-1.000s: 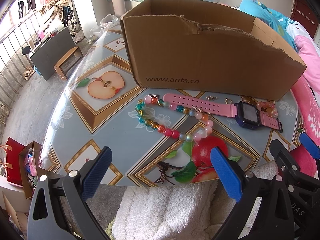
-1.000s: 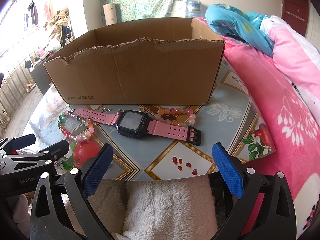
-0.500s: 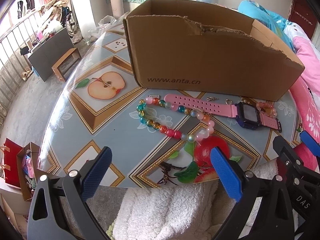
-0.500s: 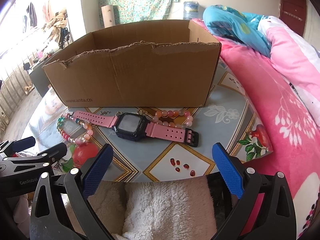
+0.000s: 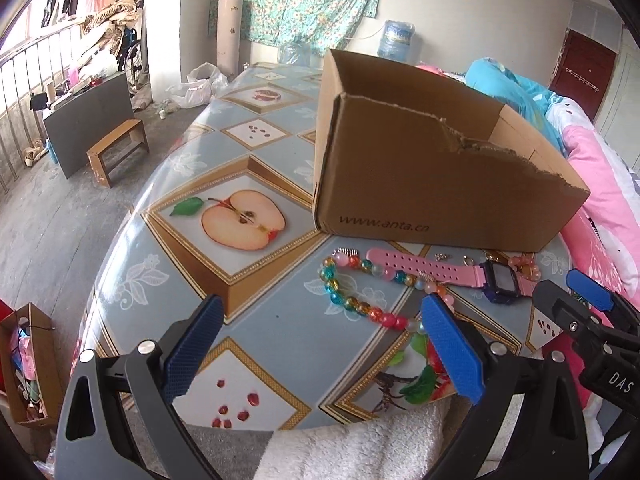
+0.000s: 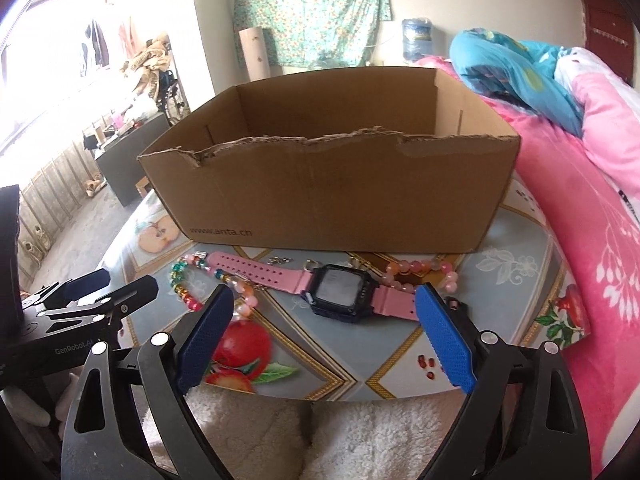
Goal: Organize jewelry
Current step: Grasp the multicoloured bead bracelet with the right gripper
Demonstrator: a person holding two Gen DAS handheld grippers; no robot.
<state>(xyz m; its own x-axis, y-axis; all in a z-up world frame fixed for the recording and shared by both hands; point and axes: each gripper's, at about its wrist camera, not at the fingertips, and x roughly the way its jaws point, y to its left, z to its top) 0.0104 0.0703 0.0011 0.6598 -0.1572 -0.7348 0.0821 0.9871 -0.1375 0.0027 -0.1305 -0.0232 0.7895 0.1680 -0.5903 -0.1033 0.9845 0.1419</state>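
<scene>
The right gripper (image 6: 325,330) hangs just above the near edge of the table (image 6: 516,276), its blue pads (image 6: 446,346) spread wide with nothing pinched; its jaws have just been closing a little. Between and just beyond those pads lies the pink watch (image 6: 340,290), flat on the fruit-patterned cloth, dark face up. The left gripper (image 5: 320,348) is likewise spread and empty, hovering over the table's near edge with its right pad (image 5: 450,350) just in front of the end of the multicoloured bead bracelet (image 5: 352,302). That bracelet curls around and touches the watch's long strap. A second, pink-and-orange bead bracelet (image 6: 418,274) lies just behind the watch's short strap. Right behind all three stands the open cardboard box (image 6: 336,192) with a torn front rim. A pink quilt (image 6: 592,216) lies beside the table on the right.
</scene>
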